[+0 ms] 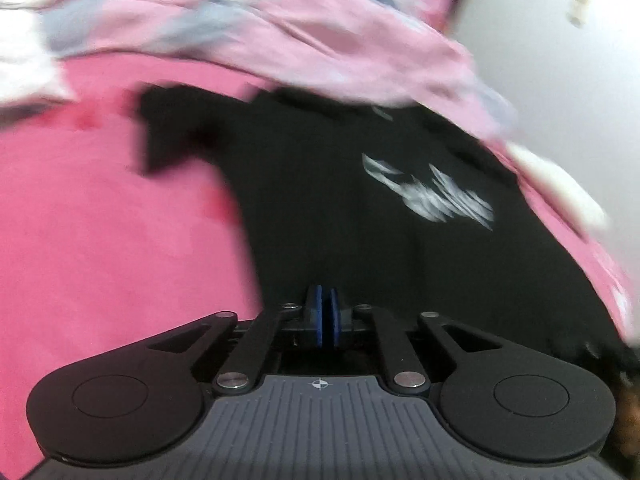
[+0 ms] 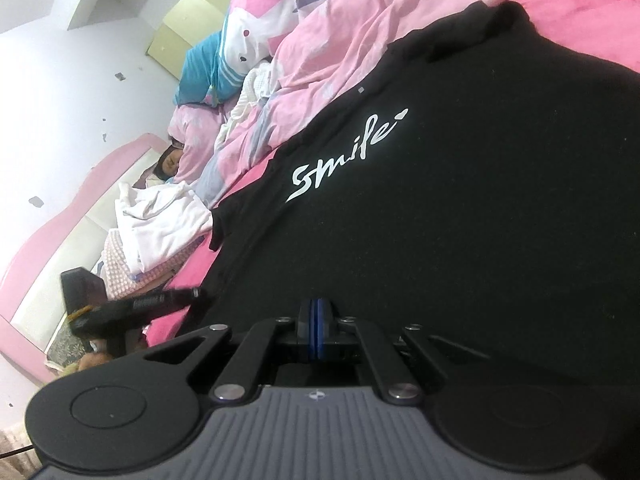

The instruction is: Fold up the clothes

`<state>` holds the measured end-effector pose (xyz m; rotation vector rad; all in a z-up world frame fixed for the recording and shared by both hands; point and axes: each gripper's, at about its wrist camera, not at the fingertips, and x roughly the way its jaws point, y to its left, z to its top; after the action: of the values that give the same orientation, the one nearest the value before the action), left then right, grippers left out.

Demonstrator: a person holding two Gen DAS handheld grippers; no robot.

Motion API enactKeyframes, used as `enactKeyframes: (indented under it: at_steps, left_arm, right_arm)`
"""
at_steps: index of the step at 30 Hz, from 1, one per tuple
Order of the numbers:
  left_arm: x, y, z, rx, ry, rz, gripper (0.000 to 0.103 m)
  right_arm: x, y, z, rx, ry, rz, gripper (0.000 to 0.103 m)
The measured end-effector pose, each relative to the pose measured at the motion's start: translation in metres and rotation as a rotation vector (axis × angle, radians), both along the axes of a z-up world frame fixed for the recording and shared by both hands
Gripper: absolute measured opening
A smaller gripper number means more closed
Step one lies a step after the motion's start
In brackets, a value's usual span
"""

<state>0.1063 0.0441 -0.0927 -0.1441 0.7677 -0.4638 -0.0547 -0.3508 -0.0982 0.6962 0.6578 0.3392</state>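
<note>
Ok so your black tee point(image 2: 460, 200) is laid out flat on the hot pink sheet point(image 1: 100, 220), white "Smile" print point(image 2: 344, 156) facing up. In the right wrist view it fills most of the frame from about 12 round to 5 o'clock, w/ one sleeve point(image 2: 224, 220) poking out toward 9. In the left wrist view the tee sits center to 3 o'clock and the other sleeve point(image 1: 168, 128) sticks out at roughly 10 o'clock. That view is pretty blurry tbh, so the print there is just a white smear.

Grippers: your left gripper point(image 1: 322, 312) has its blue pads pressed together, basically closed, nothing visibly pinched between them. It's over the tee's bottom part, near the edge where black meets pink. Right gripper point(image 2: 316, 328) is fully closed too, pads together, sitting low over the black fabric. Can't tell if any cloth is caught at the tips, black on black.

Other stuff: crumpled pink quilt point(image 2: 320, 40) runs along the far side of the tee, 11 to 1 o'clock in the right view, touching the tee's edge. White clothes pile point(image 2: 160, 220) at 9 o'clock, near the sleeve. Blue pillow point(image 2: 204, 72) up at 10-11. The left gripper also shows in the right view at about 8 o'clock point(image 2: 132, 308), side-on. Pink headboard point(image 2: 60, 216) along the left edge.
</note>
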Motion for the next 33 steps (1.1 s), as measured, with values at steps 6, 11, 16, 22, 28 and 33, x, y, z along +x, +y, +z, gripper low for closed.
enactKeyframes:
  at_steps: [6,11,16,22,28,33]
  left_arm:
    - [0.033,0.038,0.008,-0.056,0.033,0.154,0.006]
    - [0.055,0.024,0.014,-0.224,0.143,0.079,0.019]
    - [0.076,0.007,0.001,-0.207,0.201,0.130,0.019]
    - [0.073,0.008,0.006,-0.188,0.176,0.161,0.019]
    - [0.069,0.021,0.008,-0.173,0.148,0.231,0.024]
    - [0.069,0.007,0.002,-0.151,0.117,0.206,0.025]
  right_arm:
    - [0.002,0.000,-0.001,0.009,0.004,0.003,0.000]
    - [0.002,0.002,0.000,0.008,0.004,0.002,0.000]
    - [0.002,0.002,0.000,0.005,0.003,0.003,0.000]
    - [0.003,0.003,-0.001,0.005,0.004,0.004,0.000]
    - [0.004,0.005,0.000,0.006,0.005,0.004,0.000]
    - [0.004,0.006,0.000,0.003,0.004,0.002,0.000]
